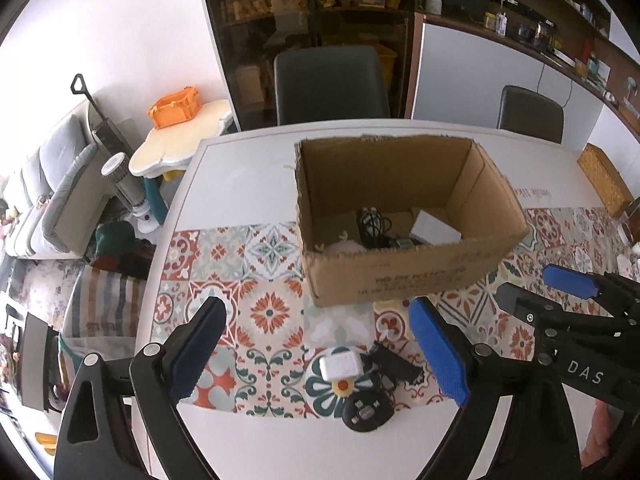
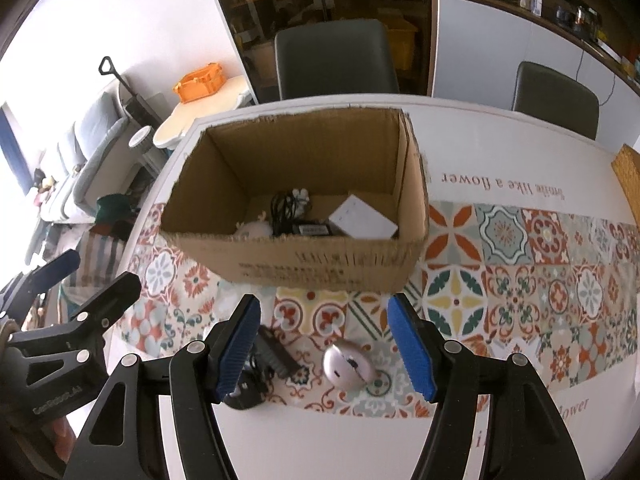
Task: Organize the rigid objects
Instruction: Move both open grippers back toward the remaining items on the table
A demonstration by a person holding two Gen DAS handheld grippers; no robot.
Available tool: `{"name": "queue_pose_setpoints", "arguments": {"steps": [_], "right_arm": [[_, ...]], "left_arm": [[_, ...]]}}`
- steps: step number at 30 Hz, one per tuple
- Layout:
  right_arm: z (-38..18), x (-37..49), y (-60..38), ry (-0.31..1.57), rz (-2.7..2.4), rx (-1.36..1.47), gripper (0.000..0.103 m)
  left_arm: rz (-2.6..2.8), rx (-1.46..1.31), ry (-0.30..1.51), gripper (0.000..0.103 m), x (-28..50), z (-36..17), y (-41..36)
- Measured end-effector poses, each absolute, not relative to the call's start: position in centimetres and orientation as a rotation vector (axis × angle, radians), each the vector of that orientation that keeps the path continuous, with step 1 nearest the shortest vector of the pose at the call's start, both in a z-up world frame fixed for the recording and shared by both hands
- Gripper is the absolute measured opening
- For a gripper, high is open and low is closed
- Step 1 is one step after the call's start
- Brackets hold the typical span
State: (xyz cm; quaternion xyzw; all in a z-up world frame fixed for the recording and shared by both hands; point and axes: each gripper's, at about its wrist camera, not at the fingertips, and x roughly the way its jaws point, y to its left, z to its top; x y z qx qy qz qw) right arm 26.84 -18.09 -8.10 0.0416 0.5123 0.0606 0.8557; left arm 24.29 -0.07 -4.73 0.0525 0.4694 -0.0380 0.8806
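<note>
Hovering wide open and empty, the left gripper [image 1: 316,344] is placed over a white charger [image 1: 341,365]; the right gripper [image 2: 324,344], half-spread, holds nothing, a silver mouse [image 2: 349,368] lying between its fingers; the cardboard box [image 2: 320,264] stands at twelve o'clock; a black comb [image 2: 276,350] at nine o'clock could be knocked by the closing left finger.
</note>
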Motion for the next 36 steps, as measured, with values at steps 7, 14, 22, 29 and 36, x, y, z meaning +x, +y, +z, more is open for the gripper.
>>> {"name": "queue_pose_setpoints", "arguments": {"steps": [7, 14, 22, 29, 36], "right_arm": [[-10.0, 25.4, -18.4, 1.116, 0.132, 0.089, 0.066], [-11.9, 24.2, -18.6, 1.159, 0.133, 0.087, 0.066], [-13.9, 23.4, -18.8, 1.215, 0.134, 0.080, 0.066], [-16.0, 23.4, -18.5, 1.266, 0.142, 0.057, 0.066], [-18.5, 24.1, -18.6, 1.327, 0.137, 0.044, 0.066]], "left_arm": [[-0.090, 0.115, 1.015, 0.094, 23.1, -6.2, -0.5], [-0.094, 0.116, 1.059, 0.094, 22.0, -8.0, -0.8], [-0.102, 0.111, 1.128, 0.094, 21.3, -10.5, -1.2], [-0.106, 0.105, 1.198, 0.094, 21.1, -12.8, -1.6], [-0.092, 0.111, 1.266, 0.094, 21.4, -15.5, -2.0]]}}
